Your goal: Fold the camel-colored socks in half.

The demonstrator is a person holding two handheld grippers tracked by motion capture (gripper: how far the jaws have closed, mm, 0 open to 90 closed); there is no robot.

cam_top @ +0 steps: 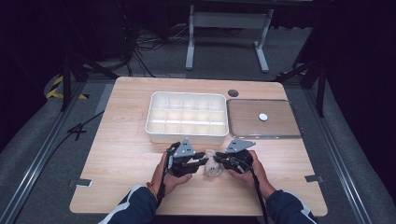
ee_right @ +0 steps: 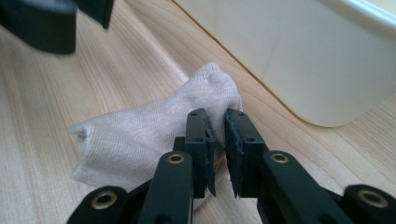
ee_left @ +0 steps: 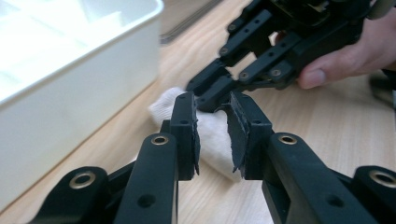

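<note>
Right gripper (ee_right: 218, 140) low over the wooden table (ee_right: 42, 93), jaws drawn close with a narrow gap between the pads. A pale sock (ee_right: 140, 135) lies crumpled just ahead and to the left of the jaws, its rounded end rising behind the left pad. Whether fabric is pinched there, can't tell. The white tray (ee_right: 299, 51) stands beyond the jaws to the right.

Pale beige sock (ee_right: 140, 135), white tray (cam_top: 187, 135)
</note>
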